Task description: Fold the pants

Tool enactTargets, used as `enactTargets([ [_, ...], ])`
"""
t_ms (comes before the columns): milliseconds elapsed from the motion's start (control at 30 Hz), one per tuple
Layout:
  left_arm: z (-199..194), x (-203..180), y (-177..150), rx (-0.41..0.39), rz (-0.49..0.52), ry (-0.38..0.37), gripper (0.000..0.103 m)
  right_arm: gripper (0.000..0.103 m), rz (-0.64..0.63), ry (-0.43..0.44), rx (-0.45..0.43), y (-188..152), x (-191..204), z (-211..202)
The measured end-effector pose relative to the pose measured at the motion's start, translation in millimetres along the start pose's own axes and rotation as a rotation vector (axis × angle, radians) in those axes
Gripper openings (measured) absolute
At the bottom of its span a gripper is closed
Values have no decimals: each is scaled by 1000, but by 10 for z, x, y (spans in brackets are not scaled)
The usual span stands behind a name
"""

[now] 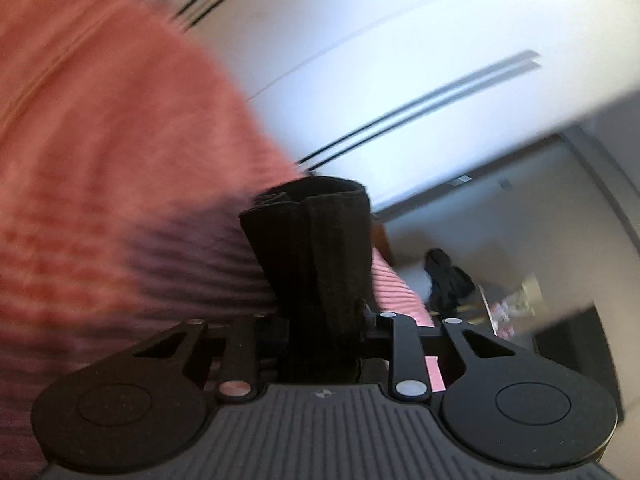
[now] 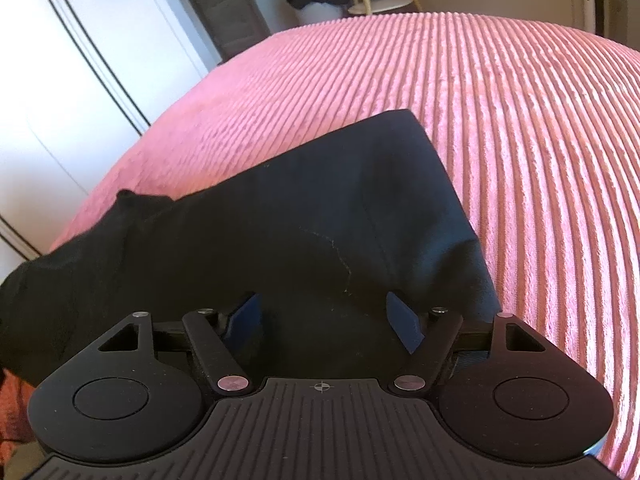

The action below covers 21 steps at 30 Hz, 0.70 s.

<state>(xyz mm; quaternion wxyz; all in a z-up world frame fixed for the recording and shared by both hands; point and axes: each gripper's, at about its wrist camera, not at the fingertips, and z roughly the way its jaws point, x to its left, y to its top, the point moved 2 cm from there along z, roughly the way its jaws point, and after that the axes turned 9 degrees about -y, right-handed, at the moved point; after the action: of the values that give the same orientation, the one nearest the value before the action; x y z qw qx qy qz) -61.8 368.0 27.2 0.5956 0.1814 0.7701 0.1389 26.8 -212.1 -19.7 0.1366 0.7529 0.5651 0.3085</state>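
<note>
Pink corduroy-ribbed bedspread (image 2: 500, 128) covers the bed, its raised cords running in soft plush stripes toward white wardrobe doors (image 2: 60, 80) crossed by thin dark lines. On this bedspread lie the black matte fabric pants (image 2: 320, 200), a broad, flat panel with a straight far edge, a squared corner and a faint pale thread line across the weave; one end trails off the bedspread's near left side in a limp, rumpled fold. The right gripper (image 2: 322, 320), black with blue finger pads (image 2: 404, 322), sits at the near edge of the pants with its jaws spread wide apart and the dark cloth lying between them. In the left wrist view, the left gripper (image 1: 324, 320) is clamped on a bunched, pleated wad of the same black cloth (image 1: 312, 248), which stands up from the jaws like a stubby column with a folded top. Behind that wad, the bedspread (image 1: 100, 160) fills the view as a blurred salmon-pink mass.
</note>
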Motion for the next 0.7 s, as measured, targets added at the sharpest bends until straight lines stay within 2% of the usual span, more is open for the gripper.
enactTargets([
  [167, -25, -983, -199, 5, 285, -83, 25, 73, 37, 21, -10, -1, -92, -89],
  [333, -74, -1837, -734, 90, 515, -214, 25, 72, 76, 69, -41, 8, -175, -202],
  [467, -114, -2143, -1276, 179, 647, -270, 25, 72, 106, 109, -60, 3, -268, -304],
  [567, -1, -2251, -1638, 255, 690, -296, 25, 72, 134, 136, -72, -6, -337, -371],
  [700, 143, -2312, -2184, 348, 812, -307, 25, 72, 169, 165, -78, -27, -411, -435],
])
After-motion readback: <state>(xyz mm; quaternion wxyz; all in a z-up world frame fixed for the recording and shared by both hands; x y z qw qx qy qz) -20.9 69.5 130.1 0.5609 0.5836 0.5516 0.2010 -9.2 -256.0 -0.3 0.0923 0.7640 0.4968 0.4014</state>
